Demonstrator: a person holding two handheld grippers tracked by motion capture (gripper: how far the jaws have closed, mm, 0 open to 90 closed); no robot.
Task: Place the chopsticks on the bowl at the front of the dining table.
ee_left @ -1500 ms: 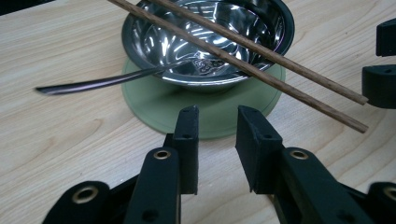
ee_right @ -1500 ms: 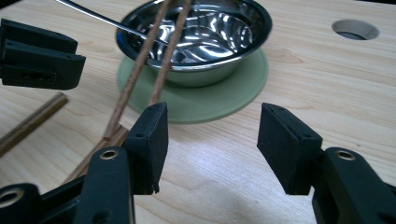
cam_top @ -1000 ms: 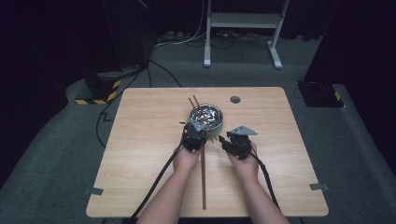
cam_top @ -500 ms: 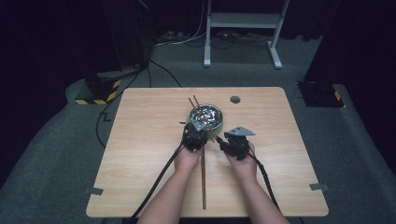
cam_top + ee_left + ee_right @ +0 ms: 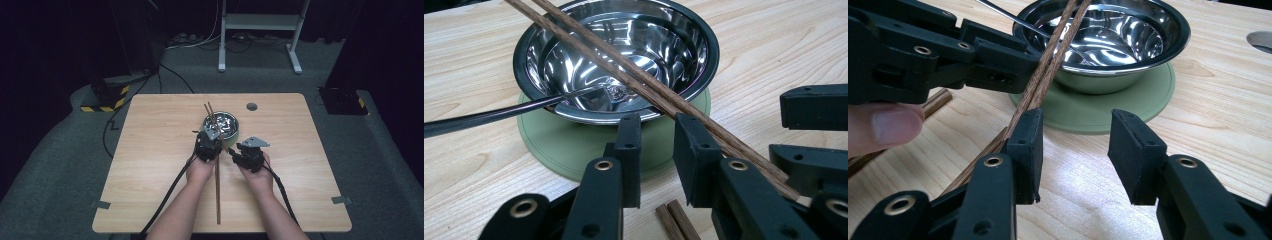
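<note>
Dark room, grey carpet, light wooden table (image 5: 150, 150) in the middle. Steel bowl (image 5: 624, 55) on a green round mat (image 5: 559, 145), toward the far side of table centre. Pair of brown wooden chopsticks (image 5: 644, 85) laid across the bowl rim, far ends past the bowl, near ends running down toward the person w/ tips on the wood — prob. propped there so the sticks sit off the table for an easy grab. Thin metal utensil, maybe a spoon or fork (image 5: 499, 112), head inside the bowl, handle out over the rim; head too glare-washed to tell which. Left gripper (image 5: 656, 160) just short of the bowl's near edge, jaws narrowly apart, nothing between; chopsticks pass outside its one jaw. Right gripper (image 5: 1073, 150) beside it, near the mat, jaws wide, empty, sticks lying against the outer side of one jaw. Likely lining up on the sticks.
</note>
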